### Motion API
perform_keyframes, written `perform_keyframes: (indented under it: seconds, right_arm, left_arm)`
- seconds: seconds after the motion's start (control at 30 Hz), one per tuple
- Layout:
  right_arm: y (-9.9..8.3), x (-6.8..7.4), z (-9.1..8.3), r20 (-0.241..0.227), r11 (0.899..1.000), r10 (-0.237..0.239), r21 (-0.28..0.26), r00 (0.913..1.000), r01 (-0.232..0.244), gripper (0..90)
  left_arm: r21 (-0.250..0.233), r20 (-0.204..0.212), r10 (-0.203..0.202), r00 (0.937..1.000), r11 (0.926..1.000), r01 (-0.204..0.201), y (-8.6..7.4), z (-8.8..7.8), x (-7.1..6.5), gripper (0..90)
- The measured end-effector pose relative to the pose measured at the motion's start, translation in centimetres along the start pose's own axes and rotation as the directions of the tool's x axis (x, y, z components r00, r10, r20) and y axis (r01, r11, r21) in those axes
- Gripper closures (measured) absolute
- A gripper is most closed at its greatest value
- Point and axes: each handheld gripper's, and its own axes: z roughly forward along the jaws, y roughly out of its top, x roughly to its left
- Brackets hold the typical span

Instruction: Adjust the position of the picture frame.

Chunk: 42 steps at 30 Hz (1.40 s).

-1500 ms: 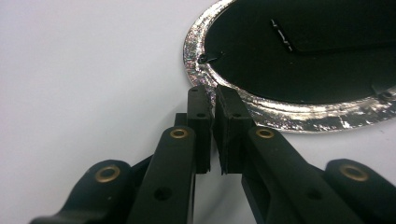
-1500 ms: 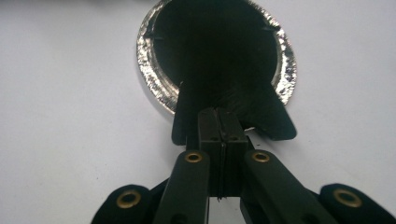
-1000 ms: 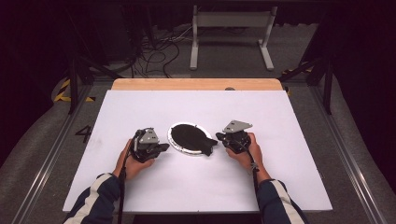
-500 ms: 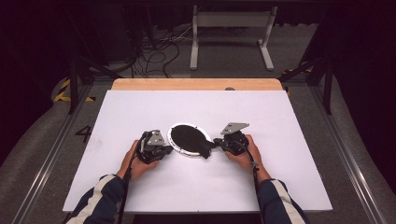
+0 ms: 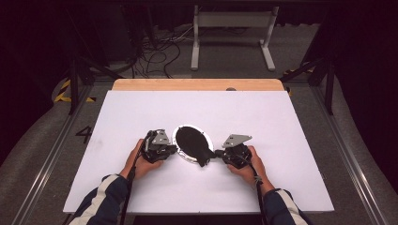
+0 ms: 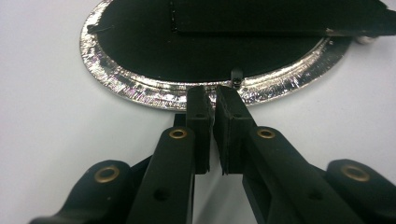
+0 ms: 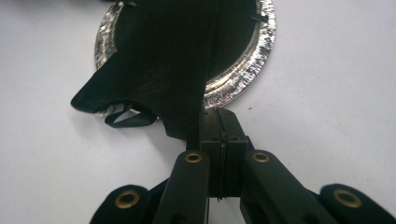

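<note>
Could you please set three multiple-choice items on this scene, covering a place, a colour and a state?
1. Where does the silver dish sit?
A. on the white table, between the two grippers
B. on the floor
C. at the table's far edge

2. What colour is the cloth in the dish?
A. red
B. black
C. yellow

3. How is the right gripper?
A. wide open
B. lying on its side
C. shut on the cloth

Answers: 1 A, the high view shows it between them; 2 B, it is plainly black; 3 C, cloth is pinched between its jaws.
</note>
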Motion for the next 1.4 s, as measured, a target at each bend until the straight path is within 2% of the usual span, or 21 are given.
perform_keyframes:
  seconds: [0.03, 0.23, 0.37, 0.47, 0.57, 0.67, 0.7, 0.77, 0.83, 1.1, 1.17, 1.4]
  right_arm:
    - [-0.1, 0.2, -0.2, -0.005, 1.0, -0.007, 0.004, 1.0, 0.007, 90.0]
    - [-1.1, 0.7, -1.2, -0.036, 1.0, 0.014, 0.004, 0.9993, -0.014, 90.0]
    - [-1.5, 1.1, -1.7, -0.042, 1.0, 0.018, 0.003, 0.999, -0.018, 90.0]
    - [-1.8, 1.7, -2.1, -0.043, 1.0, 0.018, 0.007, 0.9989, -0.017, 90.0]
    - [-2.3, 2.1, -2.4, -0.049, 1.0, 0.023, 0.004, 0.9986, -0.023, 90.0]
    - [-2.6, 2.6, -2.8, -0.063, 1.0, 0.025, 0.002, 0.9977, -0.025, 90.0]
    - [-2.6, 2.8, -2.9, -0.063, 1.0, 0.024, 0.003, 0.9977, -0.024, 90.0]
    - [-2.6, 3.0, -2.9, -0.064, 1.0, 0.014, 0.007, 0.9978, -0.013, 90.0]
    - [-2.6, 3.0, -2.9, -0.069, 1.0, 0.012, 0.009, 0.9976, -0.011, 90.0]
    - [-2.4, 2.8, -2.7, -0.073, 1.0, 0.016, 0.01, 0.9972, -0.016, 90.0]
    - [-2.3, 2.7, -2.6, -0.073, 1.0, 0.011, 0.01, 0.9973, -0.01, 90.0]
    - [-2.0, 3.0, -2.5, -0.061, 1.0, -0.018, 0.021, 0.998, 0.019, 89.8]
  left_arm:
    - [-0.002, 0.009, -0.003, 1.0, 1.0, 0.003, 0.1, 0.1, 0.0, 86.4]
    - [-0.006, -0.012, 0.02, 0.9997, 0.9998, -0.02, 0.9, 1.0, -0.4, 89.2]
    - [-0.016, -0.015, 0.006, 0.9999, 0.9998, -0.007, 1.6, 1.7, -0.3, 89.4]
    - [-0.009, -0.015, 0.011, 0.9998, 0.9999, -0.011, 1.9, 1.9, -0.3, 88.8]
    - [-0.015, 0.026, -0.01, 0.9996, 0.9998, 0.011, 1.7, 1.7, 0.0, 87.4]
    - [-0.006, 0.051, -0.002, 0.9987, 1.0, 0.002, 1.3, 1.2, -0.3, 87.5]
    - [-0.001, 0.061, 0.003, 0.9981, 1.0, -0.003, 1.2, 1.0, -0.6, 87.6]
    - [0.017, 0.065, 0.047, 0.9968, 0.9987, -0.048, 1.2, 0.8, -0.9, 87.6]
    - [0.023, 0.098, 0.049, 0.9939, 0.9984, -0.052, 1.2, 0.7, -1.2, 87.1]
    - [0.01, 0.085, 0.062, 0.9945, 0.9979, -0.063, 1.7, 1.3, -1.7, 86.5]
    - [0.008, 0.08, 0.072, 0.9942, 0.9973, -0.072, 1.8, 1.4, -1.6, 86.4]
    - [-0.003, 0.074, 0.067, 0.995, 0.9977, -0.067, 2.1, 1.9, -1.5, 86.0]
